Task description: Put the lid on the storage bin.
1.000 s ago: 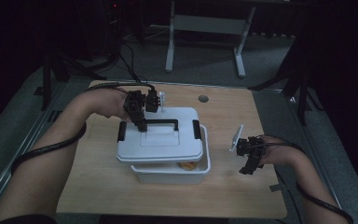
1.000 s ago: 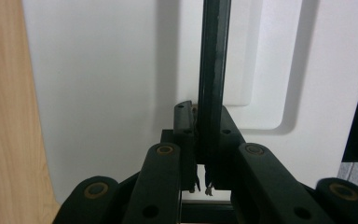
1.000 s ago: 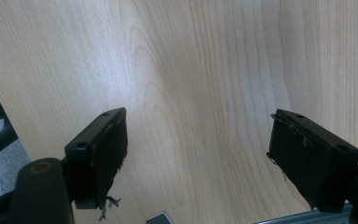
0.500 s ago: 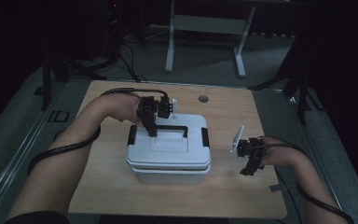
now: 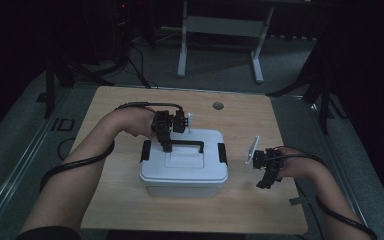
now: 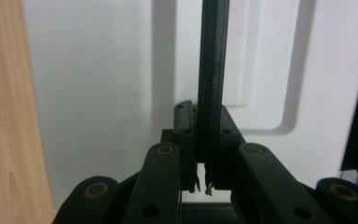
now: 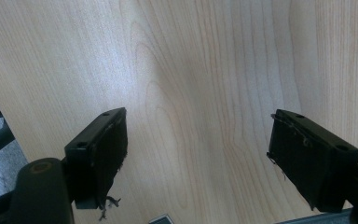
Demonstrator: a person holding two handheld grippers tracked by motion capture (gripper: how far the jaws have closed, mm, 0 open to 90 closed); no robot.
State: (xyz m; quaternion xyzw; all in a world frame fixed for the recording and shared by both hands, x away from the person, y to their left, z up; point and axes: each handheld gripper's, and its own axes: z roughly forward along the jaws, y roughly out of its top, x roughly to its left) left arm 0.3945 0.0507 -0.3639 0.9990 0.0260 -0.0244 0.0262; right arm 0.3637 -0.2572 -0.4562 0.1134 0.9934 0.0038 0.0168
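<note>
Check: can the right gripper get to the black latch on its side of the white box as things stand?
Probably yes. The right gripper sits beside the white box, jaws open over bare table; nothing lies between it and the latch.

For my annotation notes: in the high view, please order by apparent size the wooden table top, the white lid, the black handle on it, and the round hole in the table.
1. Table top, largest by far.
2. White lid.
3. Black handle, a thin bar.
4. Round hole, smallest; it lies farther from the camera, but the gap is clear.

The right gripper [image 7: 198, 158] hangs wide apart over the wooden table [image 7: 191, 70].
</note>
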